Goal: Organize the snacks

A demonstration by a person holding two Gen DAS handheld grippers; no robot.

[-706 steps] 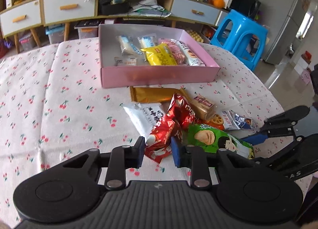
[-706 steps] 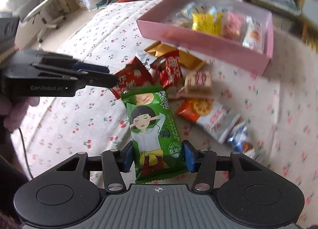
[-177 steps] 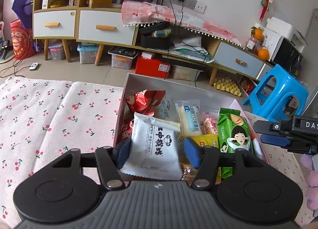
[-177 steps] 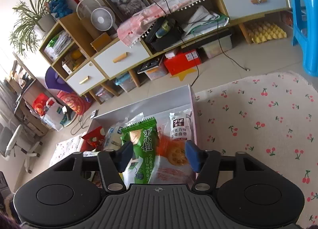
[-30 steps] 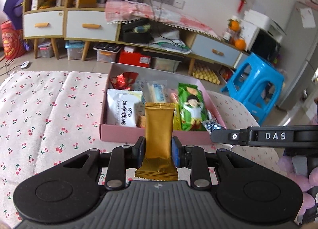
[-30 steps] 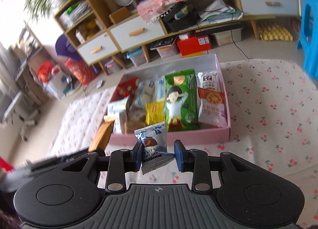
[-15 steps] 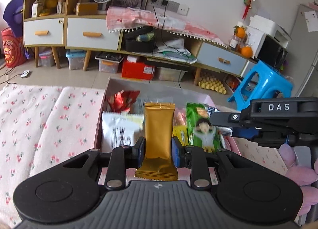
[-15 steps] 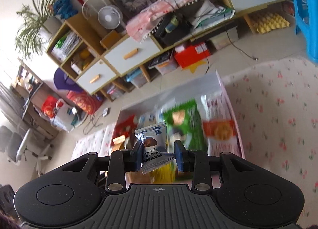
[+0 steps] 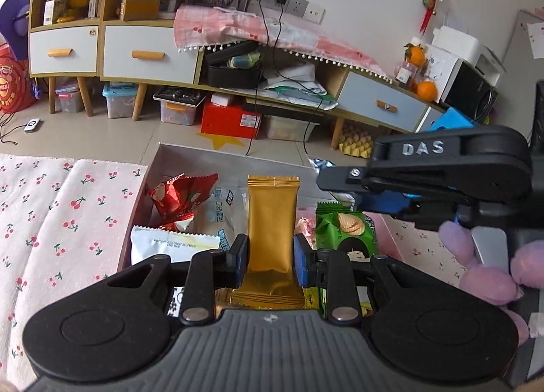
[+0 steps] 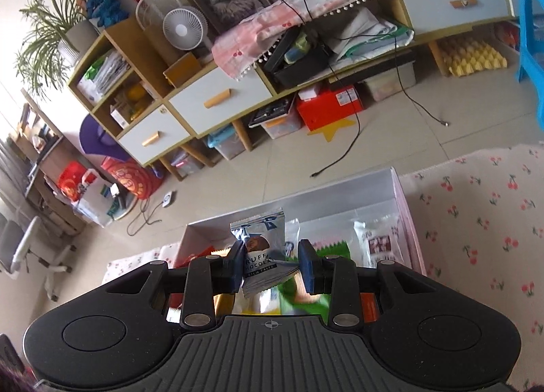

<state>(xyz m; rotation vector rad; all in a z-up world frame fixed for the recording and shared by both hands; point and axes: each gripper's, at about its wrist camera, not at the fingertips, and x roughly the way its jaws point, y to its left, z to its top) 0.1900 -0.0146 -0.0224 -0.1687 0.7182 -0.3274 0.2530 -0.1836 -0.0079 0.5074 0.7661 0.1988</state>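
Left wrist view: a plain gold snack packet [image 9: 271, 222] stands upright, clamped in the left gripper [image 9: 271, 257] above the snack box [image 9: 190, 157]. The right gripper [image 10: 272, 266], to its right and angled down, pinches a crumpled silver truffle chocolate packet [image 10: 260, 249] over the same box.

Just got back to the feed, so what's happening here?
A person is sorting snacks into the pink box on the cherry-print tablecloth. The left tongs are shut on a gold packet, the right tongs on a silver chocolate packet. Both hang over the box, which already holds a green chip bag, a red wrapper and others. Neither packet is released yet.
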